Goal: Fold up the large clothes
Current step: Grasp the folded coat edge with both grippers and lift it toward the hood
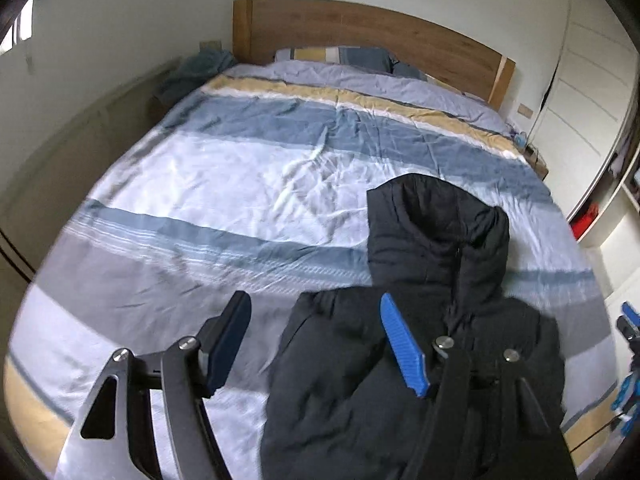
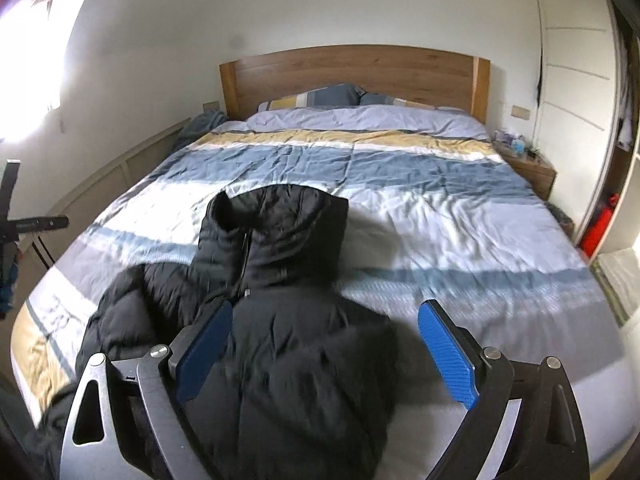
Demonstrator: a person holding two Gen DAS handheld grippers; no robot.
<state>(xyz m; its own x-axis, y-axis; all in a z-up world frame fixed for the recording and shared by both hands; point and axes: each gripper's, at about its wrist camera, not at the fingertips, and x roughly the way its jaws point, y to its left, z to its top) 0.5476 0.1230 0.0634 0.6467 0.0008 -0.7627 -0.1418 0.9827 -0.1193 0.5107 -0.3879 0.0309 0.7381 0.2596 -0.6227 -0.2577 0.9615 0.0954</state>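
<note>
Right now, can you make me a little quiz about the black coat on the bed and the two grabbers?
1. True or false: the black coat lies on the striped bedcover with its hood pointing toward the wooden headboard.
2. Which is holding the coat: A) the left gripper, B) the right gripper, C) neither?
3. Fill in: both grippers' jaws are ____.

Key:
1. True.
2. C; nothing is pinched between either pair of blue pads.
3. Open.
</note>
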